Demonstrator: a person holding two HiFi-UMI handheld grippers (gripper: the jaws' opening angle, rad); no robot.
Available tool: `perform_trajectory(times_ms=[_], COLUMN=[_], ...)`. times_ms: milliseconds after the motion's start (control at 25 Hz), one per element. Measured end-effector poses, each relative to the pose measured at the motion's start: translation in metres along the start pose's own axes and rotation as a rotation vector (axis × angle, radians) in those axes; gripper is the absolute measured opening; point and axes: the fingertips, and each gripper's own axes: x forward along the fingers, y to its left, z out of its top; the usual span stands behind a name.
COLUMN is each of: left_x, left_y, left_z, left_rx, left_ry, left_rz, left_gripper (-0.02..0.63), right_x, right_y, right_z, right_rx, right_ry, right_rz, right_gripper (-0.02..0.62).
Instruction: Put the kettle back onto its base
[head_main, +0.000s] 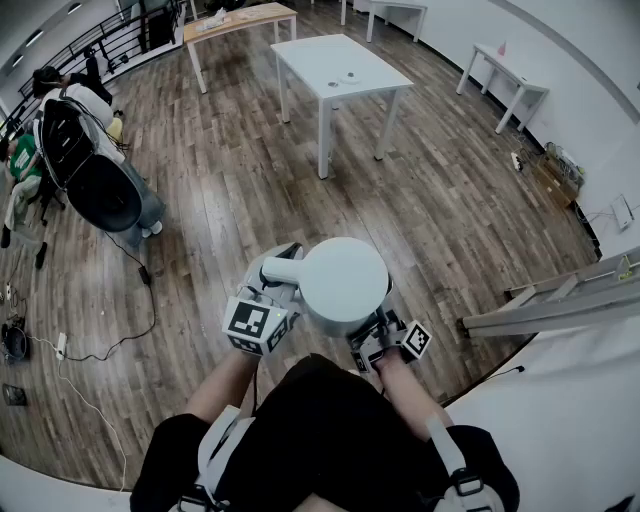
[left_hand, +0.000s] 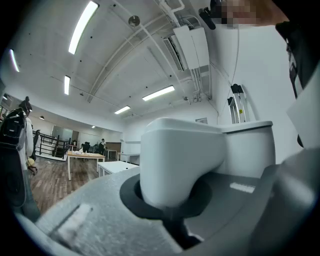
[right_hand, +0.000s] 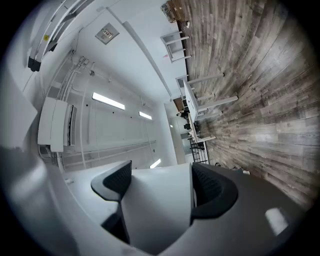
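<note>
Left gripper (head_main: 272, 296) pinched the kettle (head_main: 343, 283) by its handle. Right gripper (head_main: 378, 335) hugged the kettle's other side, jaws wide. No base showed.

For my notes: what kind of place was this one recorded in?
Likely an open-plan office or lab room: plain white tables stand on a wood-plank floor, with a black chair nearby and strip lights on a high ceiling.
</note>
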Motion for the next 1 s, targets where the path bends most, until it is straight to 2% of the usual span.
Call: perform_trajectory(times_ms=[480, 760, 1000], left_x=[-0.031, -0.055, -0.060], left_y=[0.032, 0.051, 0.062], left_z=[0.004, 0.007, 0.003], left_rx=[-0.009, -0.013, -0.032], left_ry=[-0.013, -0.018, -0.019], left_rz=[0.017, -0.005, -0.007], left_gripper=[0.005, 0.005, 0.005], right_x=[0.018, 0.024, 0.030], right_y=[-0.007, -0.011, -0.014], right_z=[-0.037, -0.066, -0.074], right_rx=[-0.003, -0.011, -0.020], right_ry=[0.019, 0.015, 0.017], right_rz=[-0.005, -0.002, -0.015], right_gripper=[0.377, 0.377, 0.377])
